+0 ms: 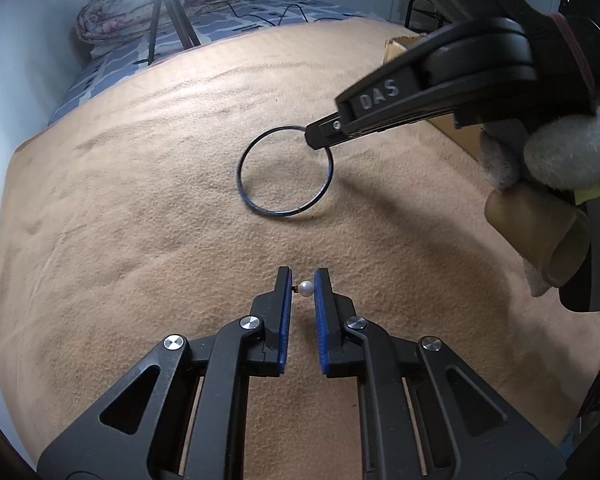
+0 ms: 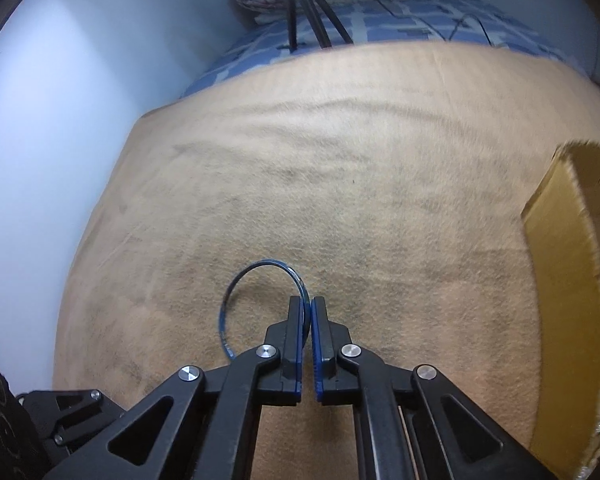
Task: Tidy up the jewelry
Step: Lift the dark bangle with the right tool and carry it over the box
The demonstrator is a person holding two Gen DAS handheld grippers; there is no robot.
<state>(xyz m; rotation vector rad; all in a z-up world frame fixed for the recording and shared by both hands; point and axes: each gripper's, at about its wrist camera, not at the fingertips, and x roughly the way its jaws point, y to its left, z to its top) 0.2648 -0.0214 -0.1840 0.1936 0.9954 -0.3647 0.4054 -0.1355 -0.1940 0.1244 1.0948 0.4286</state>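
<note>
Left wrist: left gripper (image 1: 303,289) clamps a pearl (image 1: 306,288) (over tan blanket (image 1: 140,220)).
Right wrist: right gripper (image 2: 307,312) pinches the bangle (image 2: 236,284).

Left tongs (image 1: 302,287) pinch a pearl stud (image 1: 306,288); right tongs (image 1: 314,136) apparently grip the bangle (image 1: 242,168).

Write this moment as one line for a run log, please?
left gripper: shut on pearl earring | right gripper: shut on dark bangle | surface: tan blanket | cardboard box: right
</note>
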